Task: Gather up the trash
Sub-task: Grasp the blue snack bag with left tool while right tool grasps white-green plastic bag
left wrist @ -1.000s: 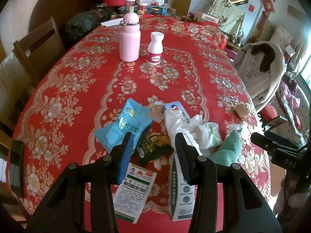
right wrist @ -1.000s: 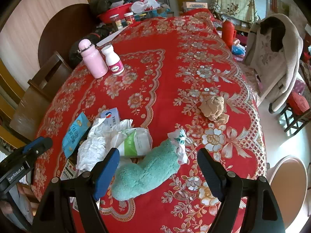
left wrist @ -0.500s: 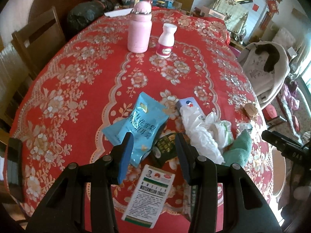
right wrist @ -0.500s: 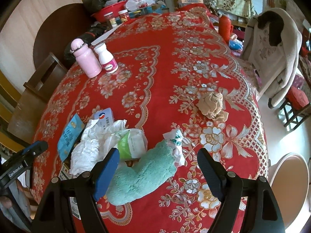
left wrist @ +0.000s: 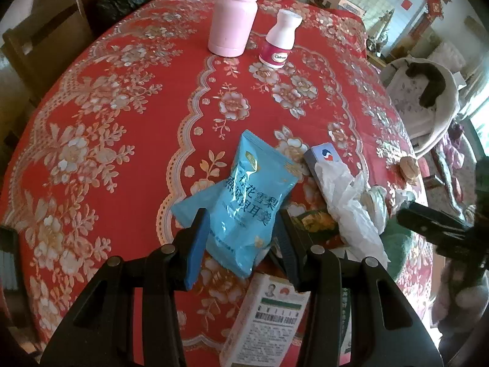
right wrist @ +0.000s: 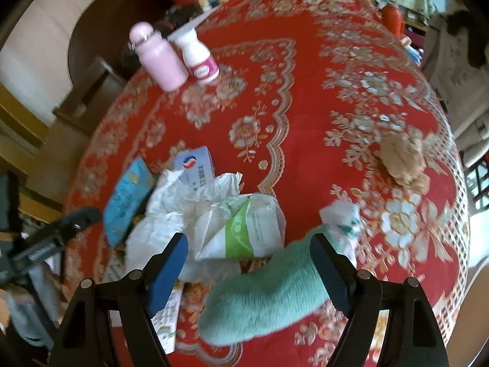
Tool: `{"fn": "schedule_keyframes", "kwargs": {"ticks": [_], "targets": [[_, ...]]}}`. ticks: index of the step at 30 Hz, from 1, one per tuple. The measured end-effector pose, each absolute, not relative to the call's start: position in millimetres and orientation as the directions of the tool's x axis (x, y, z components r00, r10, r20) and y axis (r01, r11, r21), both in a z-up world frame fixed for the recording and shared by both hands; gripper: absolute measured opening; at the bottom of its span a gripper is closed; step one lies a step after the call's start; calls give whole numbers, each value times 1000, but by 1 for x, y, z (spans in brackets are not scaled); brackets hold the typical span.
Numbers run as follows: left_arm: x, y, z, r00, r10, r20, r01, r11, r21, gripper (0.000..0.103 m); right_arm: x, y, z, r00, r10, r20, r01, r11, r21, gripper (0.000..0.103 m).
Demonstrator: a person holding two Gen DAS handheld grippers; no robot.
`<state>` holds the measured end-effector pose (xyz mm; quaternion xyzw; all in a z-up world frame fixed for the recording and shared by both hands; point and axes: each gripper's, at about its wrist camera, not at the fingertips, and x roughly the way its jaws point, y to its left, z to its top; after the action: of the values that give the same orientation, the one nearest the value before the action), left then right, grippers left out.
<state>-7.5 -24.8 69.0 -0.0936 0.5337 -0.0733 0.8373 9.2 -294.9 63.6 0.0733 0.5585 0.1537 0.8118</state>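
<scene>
A blue snack packet [left wrist: 244, 202] lies on the red floral tablecloth [left wrist: 116, 98]. My left gripper [left wrist: 241, 232] is open, with its fingers on either side of the packet's near end. Beside the packet lie crumpled white plastic bags [left wrist: 351, 205], a small white-and-blue box [left wrist: 324, 159] and a white medicine box [left wrist: 269, 315]. My right gripper [right wrist: 249, 250] is open wide over a green-and-white pouch [right wrist: 247, 229] and a teal cloth [right wrist: 266, 293]. The blue packet [right wrist: 125, 198] and the white bags [right wrist: 165, 208] also show in the right wrist view.
A pink bottle [left wrist: 233, 15] and a white pill bottle [left wrist: 279, 42] stand at the table's far side. A crumpled tan wad [right wrist: 403, 159] lies near the right edge. A wooden chair [left wrist: 45, 39] stands at the left, a chair with clothes [left wrist: 428, 91] at the right.
My left gripper has moved forward and left, so the blue packet now lies between its fingers. My right gripper has moved forward and down over the pouch and teal cloth.
</scene>
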Motion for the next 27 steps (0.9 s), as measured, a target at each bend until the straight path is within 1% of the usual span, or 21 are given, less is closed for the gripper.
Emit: {"fn": "schedule_keyframes", "kwargs": {"ticks": [3,8,11,13,16,21,24,27], "targets": [[0,-23,62,401,-236,-885,42,970,-240,43,20,-293,50,285,374,-883,-160,927,340,80],[15,-20,48,364,-254,-896,58,967,-250,43,31,-287,30,231,382,-895,-146,923,356,80],[25,-22,40,349,-255,-902,70,967,-247,43,32,-284,27,234,379,-895,-149,924,352,80],[30,-23,40,357,-246,-901,79,969,-233,44,32,-285,28,244,391,-887,-146,919,365,72],[41,-26,36,349,-219,-911,101,975,-196,44,32,-285,30,257,388,-885,-153,920,360,69],[51,-27,32,330,-222,-918,132,973,-188,44,31,-291,44,293,394,-871,-151,919,365,67],[52,-32,28,287,-260,-922,179,960,-215,44,32,-299,55,329,401,-855,-140,916,375,67],[47,-35,29,295,-260,-919,203,957,-205,43,33,-303,62,347,403,-847,-140,915,378,67]]}}
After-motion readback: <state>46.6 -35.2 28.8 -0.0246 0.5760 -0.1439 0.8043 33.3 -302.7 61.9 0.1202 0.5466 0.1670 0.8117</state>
